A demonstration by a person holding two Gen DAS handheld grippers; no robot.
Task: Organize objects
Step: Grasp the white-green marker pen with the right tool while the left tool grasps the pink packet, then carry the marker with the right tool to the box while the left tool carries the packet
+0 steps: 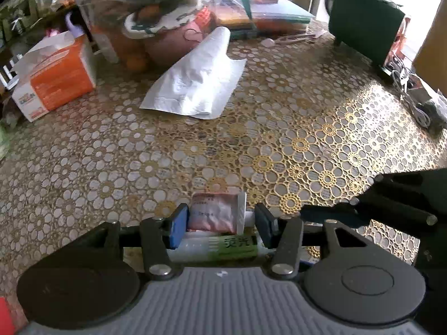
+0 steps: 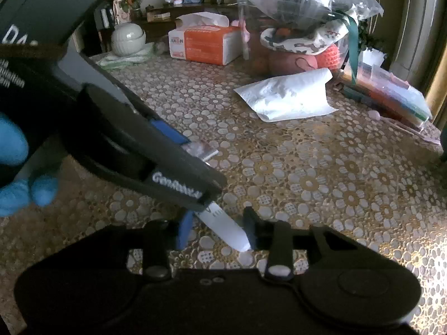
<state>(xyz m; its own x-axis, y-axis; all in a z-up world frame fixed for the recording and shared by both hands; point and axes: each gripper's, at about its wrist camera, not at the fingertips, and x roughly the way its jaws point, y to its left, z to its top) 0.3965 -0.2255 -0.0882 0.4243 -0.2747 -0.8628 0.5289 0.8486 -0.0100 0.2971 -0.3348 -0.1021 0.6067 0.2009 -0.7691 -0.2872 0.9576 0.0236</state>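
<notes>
Early | left tongs (image 1: 222, 224) clenched on pink packet (image 1: 213, 212); right tongs (image 2: 218, 230) apparently gripping white tube (image 2: 226, 230) | desk (image 1: 251, 139) clutter remains unsorted.

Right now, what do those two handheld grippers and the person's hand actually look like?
The left gripper has a ribbed grey body, black linkage arms with silver rivets, round black discs and blue pads. The right gripper looks alike but its body is black. White lettering marks the left one's side, and the hand wears a blue glove.
</notes>
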